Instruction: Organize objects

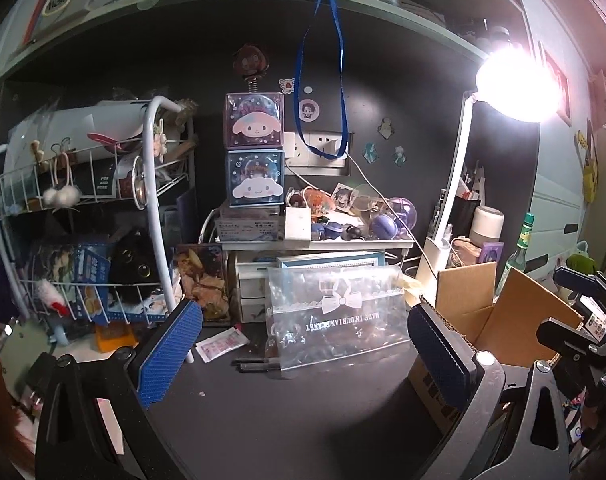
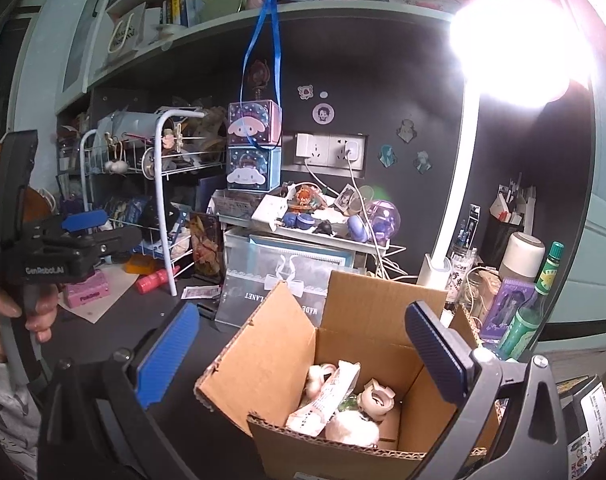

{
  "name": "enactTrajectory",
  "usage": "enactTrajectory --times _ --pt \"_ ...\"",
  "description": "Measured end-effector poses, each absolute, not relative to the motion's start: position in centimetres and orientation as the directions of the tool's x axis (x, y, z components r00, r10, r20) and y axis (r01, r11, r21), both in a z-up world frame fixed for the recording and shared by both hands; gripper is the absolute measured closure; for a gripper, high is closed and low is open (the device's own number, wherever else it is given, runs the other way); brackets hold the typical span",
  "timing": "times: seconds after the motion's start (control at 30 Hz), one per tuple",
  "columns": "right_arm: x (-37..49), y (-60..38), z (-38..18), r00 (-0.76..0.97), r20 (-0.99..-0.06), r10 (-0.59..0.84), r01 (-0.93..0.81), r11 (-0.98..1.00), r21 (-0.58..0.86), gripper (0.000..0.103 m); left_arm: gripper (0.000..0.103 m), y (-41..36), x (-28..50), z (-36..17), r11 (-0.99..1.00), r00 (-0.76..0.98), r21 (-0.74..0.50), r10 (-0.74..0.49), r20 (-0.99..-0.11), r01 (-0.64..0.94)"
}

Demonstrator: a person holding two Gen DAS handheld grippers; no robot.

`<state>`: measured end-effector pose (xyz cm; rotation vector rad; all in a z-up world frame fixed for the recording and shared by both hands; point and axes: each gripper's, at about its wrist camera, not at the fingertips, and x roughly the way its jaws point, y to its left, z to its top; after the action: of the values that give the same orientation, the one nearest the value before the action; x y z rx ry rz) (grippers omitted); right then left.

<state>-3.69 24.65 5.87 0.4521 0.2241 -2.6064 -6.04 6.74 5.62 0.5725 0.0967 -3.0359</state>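
An open cardboard box (image 2: 367, 312) stands on the dark desk and holds several small toys and a packet (image 2: 335, 396); it also shows at the right of the left wrist view (image 1: 515, 316). My right gripper (image 2: 303, 356) is open and empty, hovering over the box's left side. My left gripper (image 1: 303, 348) is open and empty above the bare desk, facing a clear zip bag (image 1: 335, 316) with a white bow print. The left gripper also shows at the left of the right wrist view (image 2: 83, 220), held in a hand.
A white wire rack (image 1: 83, 208) full of items stands at the left. A small white shelf (image 1: 319, 242) carries stacked character boxes and figurines. A bright lamp (image 1: 515, 84), a green bottle (image 2: 531, 312) and cups stand at the right. A red tube (image 2: 155, 282) and pink pack (image 2: 85, 290) lie on the desk.
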Motion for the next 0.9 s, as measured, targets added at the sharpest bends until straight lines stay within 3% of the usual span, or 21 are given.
enactTrajectory --times 0.9 --pt "-3.51 25.11 5.93 -0.837 -0.361 -0.412 0.470 -0.879 -0.085 0.000 0.000 6.94 -6.43 5.64 -0.997 -0.927 -0.066 -0.008 -0.374 0.035"
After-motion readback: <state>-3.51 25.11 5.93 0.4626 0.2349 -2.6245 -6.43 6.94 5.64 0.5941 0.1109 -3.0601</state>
